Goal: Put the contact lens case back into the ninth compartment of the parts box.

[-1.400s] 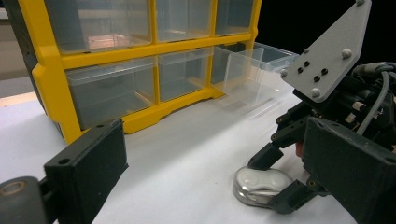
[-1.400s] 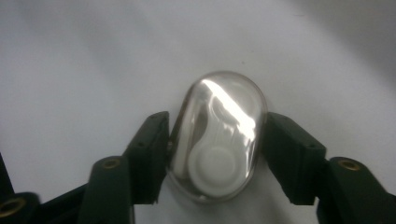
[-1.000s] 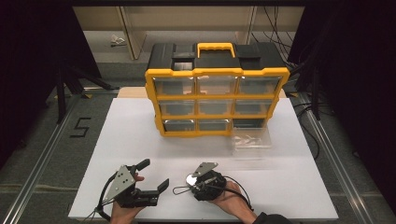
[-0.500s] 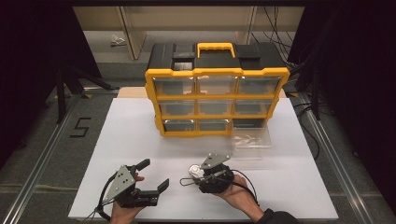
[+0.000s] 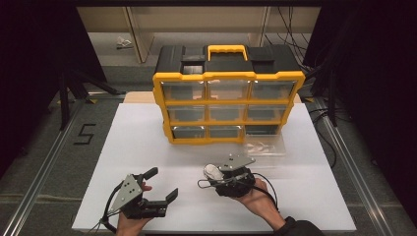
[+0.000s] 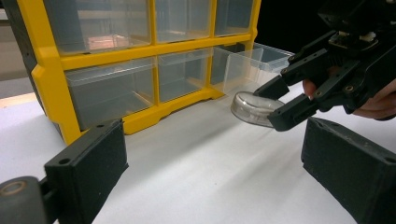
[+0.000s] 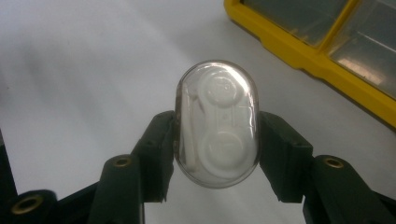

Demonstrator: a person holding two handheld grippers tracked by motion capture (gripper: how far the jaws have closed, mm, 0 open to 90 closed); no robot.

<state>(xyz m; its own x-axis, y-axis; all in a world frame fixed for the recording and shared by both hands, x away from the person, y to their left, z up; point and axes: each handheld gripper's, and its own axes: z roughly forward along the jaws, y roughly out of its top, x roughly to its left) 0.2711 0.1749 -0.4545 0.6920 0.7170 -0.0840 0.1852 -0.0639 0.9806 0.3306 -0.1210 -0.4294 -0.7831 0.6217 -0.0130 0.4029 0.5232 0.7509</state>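
Note:
My right gripper (image 7: 217, 140) is shut on a clear oval case (image 7: 217, 122) with white parts inside, its two jaws pressing the case's long sides. In the high view the right gripper (image 5: 215, 173) holds the clear oval case (image 5: 213, 170) just above the white table, in front of the yellow and black drawer organizer (image 5: 227, 105). In the left gripper view the clear oval case (image 6: 254, 108) hangs in the right gripper (image 6: 279, 106) ahead. My left gripper (image 5: 161, 184) stands open near the table's front edge, with nothing between its jaws.
A clear drawer (image 5: 265, 148) is pulled out of the organizer and lies on the white table (image 5: 133, 142) at its lower right; the clear drawer (image 6: 247, 65) also stands beside the organizer (image 6: 46, 65). Dark floor and stands surround the table.
My right gripper has carried the oval case a little forward and to the right, toward the organizer. The left gripper has stayed where it was.

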